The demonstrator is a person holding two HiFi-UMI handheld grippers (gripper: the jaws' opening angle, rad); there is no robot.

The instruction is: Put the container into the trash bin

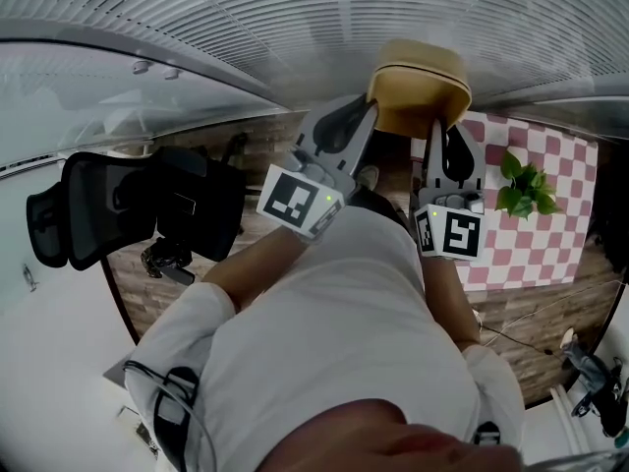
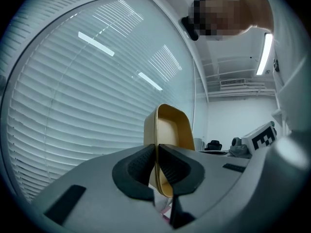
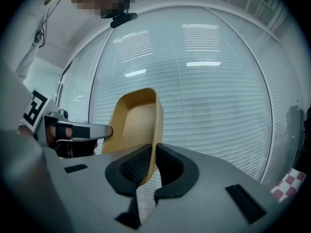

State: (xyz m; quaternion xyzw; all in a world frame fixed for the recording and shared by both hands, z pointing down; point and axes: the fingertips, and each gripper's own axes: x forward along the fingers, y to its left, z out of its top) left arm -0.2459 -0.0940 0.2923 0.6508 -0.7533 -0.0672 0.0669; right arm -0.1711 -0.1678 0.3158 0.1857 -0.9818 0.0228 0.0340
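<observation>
Being pinched at opposite walls by the left gripper [image 2: 156, 165] and right gripper [image 3: 152, 165], the container [image 1: 418, 87] is held steady for carrying.

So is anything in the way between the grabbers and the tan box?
No. The left gripper and the right gripper each pinch a wall of the container, one on each side. No trash bin shows in any view, so the way to it cannot be judged.

the container [image 1: 418, 85] sits between the left claw [image 1: 362, 116] and right claw [image 1: 444, 138], a plant [image 1: 522, 187] on the table [image 1: 550, 249] at right.
</observation>
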